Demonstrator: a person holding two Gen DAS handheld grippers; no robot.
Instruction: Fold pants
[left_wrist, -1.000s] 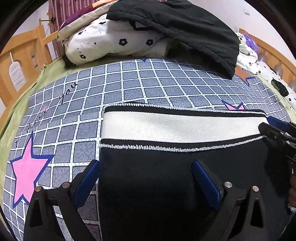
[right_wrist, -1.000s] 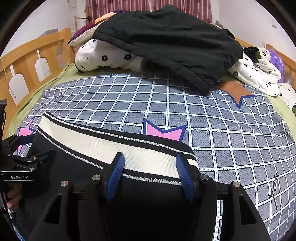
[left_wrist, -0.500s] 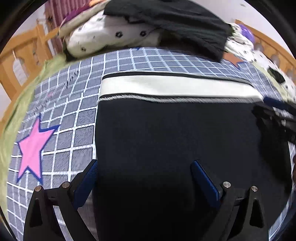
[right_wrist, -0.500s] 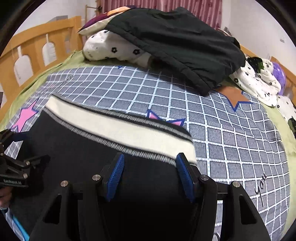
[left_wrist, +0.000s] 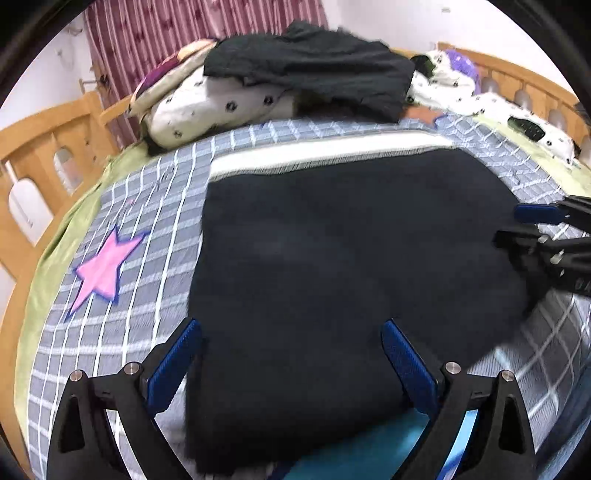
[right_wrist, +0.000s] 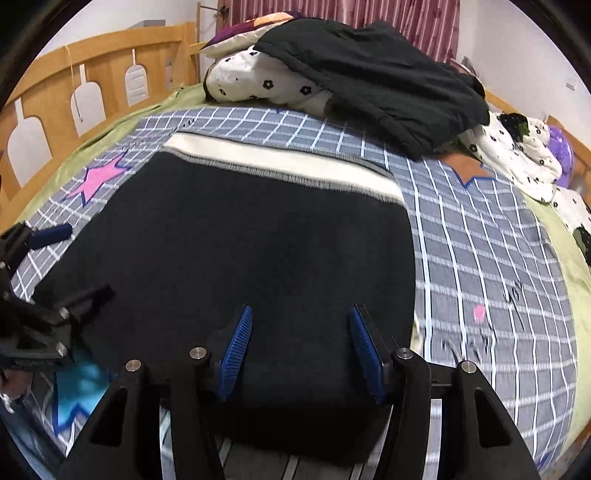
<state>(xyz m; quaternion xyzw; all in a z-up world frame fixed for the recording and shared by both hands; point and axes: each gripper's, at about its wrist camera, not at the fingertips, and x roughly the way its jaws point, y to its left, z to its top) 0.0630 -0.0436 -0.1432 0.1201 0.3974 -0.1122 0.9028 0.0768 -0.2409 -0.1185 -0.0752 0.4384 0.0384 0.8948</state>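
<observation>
The black pants (left_wrist: 332, 258) lie folded flat on the checked bedspread, with their white waistband (left_wrist: 332, 153) at the far edge. They also show in the right wrist view (right_wrist: 240, 251), waistband (right_wrist: 280, 162) far. My left gripper (left_wrist: 291, 354) is open and empty above the near edge of the pants. My right gripper (right_wrist: 301, 347) is open and empty above the near right part. Each gripper shows at the side of the other's view: the right one (left_wrist: 539, 229) and the left one (right_wrist: 55, 266).
A pile of bedding with a black jacket (right_wrist: 373, 77) and a spotted pillow (left_wrist: 218, 107) lies at the far end of the bed. A wooden bed rail (right_wrist: 66, 92) runs on the left. Spotted cloth (right_wrist: 517, 155) lies at the right.
Both grippers have drawn back toward me and risen, so more of the black cloth shows and the waistband sits farther away. Both stay open and empty.
</observation>
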